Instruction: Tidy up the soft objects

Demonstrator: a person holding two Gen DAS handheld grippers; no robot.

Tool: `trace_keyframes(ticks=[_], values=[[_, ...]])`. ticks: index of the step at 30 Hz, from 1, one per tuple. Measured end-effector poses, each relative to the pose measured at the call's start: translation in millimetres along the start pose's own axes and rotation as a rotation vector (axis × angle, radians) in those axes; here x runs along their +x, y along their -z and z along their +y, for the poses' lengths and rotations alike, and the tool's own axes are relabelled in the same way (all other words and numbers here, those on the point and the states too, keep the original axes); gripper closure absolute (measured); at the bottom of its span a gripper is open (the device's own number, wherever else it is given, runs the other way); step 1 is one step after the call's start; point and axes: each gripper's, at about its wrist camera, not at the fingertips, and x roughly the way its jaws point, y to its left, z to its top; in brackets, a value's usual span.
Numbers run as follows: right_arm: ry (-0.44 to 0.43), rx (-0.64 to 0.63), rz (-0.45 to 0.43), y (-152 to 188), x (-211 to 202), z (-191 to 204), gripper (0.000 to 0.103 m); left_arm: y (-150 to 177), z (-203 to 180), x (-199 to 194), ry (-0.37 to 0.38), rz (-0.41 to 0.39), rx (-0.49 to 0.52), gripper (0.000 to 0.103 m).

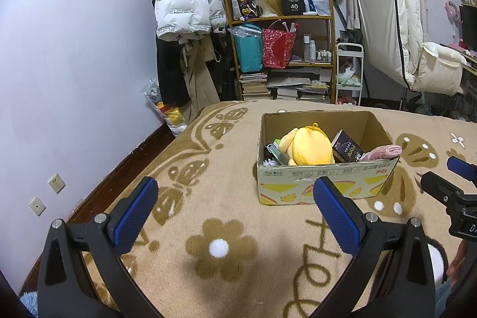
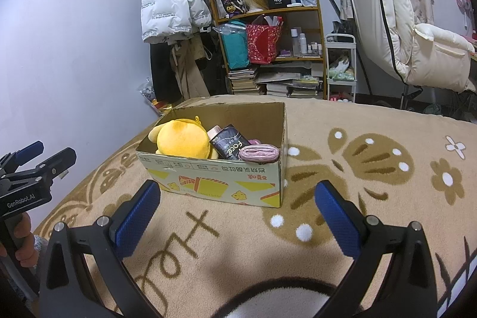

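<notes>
An open cardboard box (image 1: 322, 182) (image 2: 214, 184) stands on a beige patterned blanket (image 1: 220, 169) (image 2: 372, 198). Inside lie a yellow plush toy (image 1: 307, 145) (image 2: 182, 140), a dark "Face" pack (image 1: 347, 149) (image 2: 231, 145) and a folded pink cloth (image 1: 383, 152) (image 2: 259, 152). My left gripper (image 1: 235, 187) is open and empty, in front of the box to its left. My right gripper (image 2: 237, 189) is open and empty, in front of the box to its right. Each gripper shows at the edge of the other's view, the right (image 1: 453, 184), the left (image 2: 38, 163).
Behind the bed stand a wooden shelf (image 1: 283, 49) (image 2: 268, 43) with bags, books and bottles, hanging coats (image 1: 184, 8) (image 2: 173, 5), a small white cart (image 1: 348, 73) and a cream padded chair (image 1: 417, 49) (image 2: 417, 35). A wall (image 1: 74, 49) runs along the left.
</notes>
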Motion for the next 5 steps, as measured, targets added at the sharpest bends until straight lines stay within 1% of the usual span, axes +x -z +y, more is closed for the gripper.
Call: trace_keyframes(ticks=[5], values=[[-0.001, 0.0, 0.001, -0.4, -0.2, -0.3, 0.0, 0.6, -0.2, 0.0, -0.001, 0.001, -0.002, 0.0]])
